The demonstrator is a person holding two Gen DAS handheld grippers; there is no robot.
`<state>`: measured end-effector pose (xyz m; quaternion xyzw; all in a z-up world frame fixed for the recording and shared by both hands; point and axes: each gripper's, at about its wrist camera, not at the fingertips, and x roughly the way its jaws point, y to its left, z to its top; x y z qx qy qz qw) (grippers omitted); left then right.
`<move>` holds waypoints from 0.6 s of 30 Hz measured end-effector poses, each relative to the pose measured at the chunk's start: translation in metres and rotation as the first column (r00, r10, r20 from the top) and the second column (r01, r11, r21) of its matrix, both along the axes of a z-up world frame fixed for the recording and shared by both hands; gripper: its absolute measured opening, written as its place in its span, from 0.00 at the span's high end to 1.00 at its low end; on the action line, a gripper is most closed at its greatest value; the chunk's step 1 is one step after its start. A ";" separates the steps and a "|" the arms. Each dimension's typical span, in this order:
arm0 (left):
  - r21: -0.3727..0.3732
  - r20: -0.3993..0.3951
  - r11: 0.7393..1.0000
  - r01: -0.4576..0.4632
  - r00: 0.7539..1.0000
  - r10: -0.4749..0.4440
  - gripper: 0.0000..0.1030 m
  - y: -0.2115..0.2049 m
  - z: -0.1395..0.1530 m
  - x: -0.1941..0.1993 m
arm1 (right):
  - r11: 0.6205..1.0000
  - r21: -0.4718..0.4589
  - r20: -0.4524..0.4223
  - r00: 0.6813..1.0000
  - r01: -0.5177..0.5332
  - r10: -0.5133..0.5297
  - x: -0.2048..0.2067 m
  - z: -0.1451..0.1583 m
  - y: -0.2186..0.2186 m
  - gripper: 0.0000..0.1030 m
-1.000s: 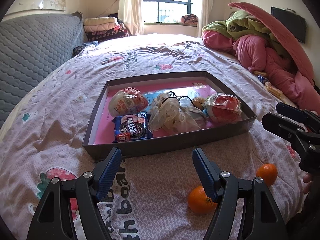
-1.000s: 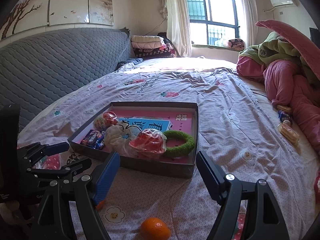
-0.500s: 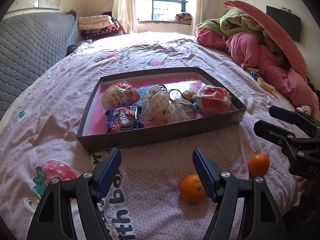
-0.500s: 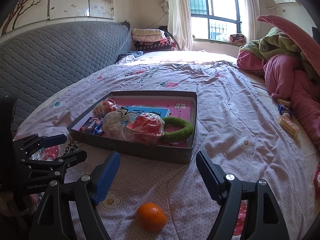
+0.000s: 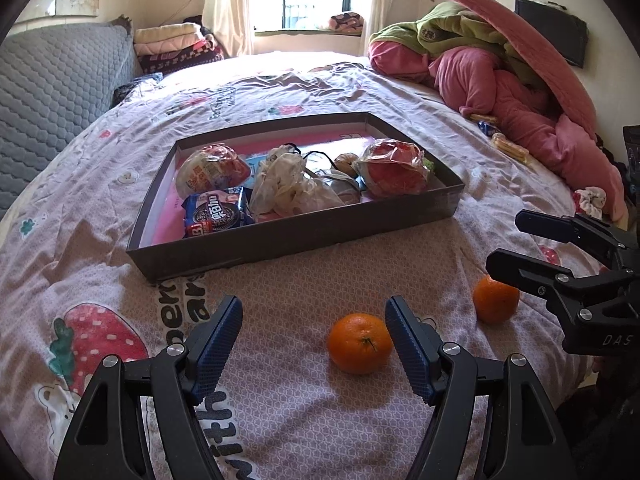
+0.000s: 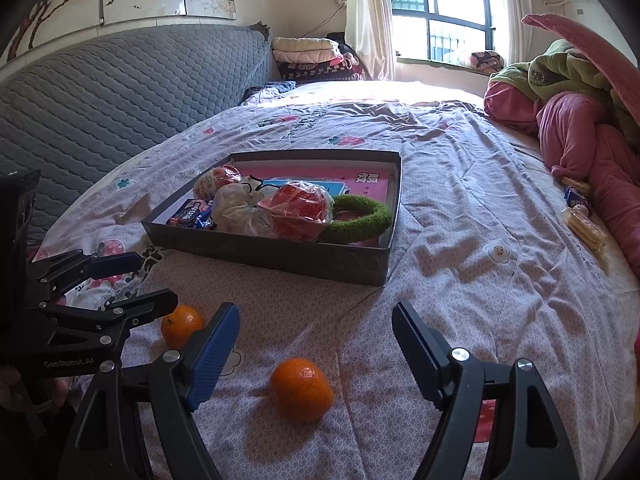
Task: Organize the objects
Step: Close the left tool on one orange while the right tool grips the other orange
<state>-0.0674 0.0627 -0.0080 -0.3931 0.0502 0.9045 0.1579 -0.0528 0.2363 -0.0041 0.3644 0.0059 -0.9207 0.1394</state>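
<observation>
Blk grippers, blue-ribbed fingers (image 5: 218, 352), silver screws

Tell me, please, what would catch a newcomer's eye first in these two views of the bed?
Two bright oranges lie loose on the patterned bedspread, just in front of the open left gripper and right gripper. Beyond them sits a shallow dark box crowded with wrapped snacks and a green ring. A heap of pink and green bedding is piled at the far right.

On the bed (image 5: 360, 92) we list: grey tray (image 5: 304, 236) beyond both jaws, two oranges (image 5: 359, 342) (image 5: 495, 298) near them, pink bedding (image 5: 512, 92) far off.
</observation>
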 end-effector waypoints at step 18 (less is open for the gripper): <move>-0.005 0.043 0.999 0.049 0.998 -0.048 0.27 0.011 -0.013 0.005 | 0.993 0.089 0.052 0.996 -0.075 0.070 0.012 -0.019 -0.006 0.24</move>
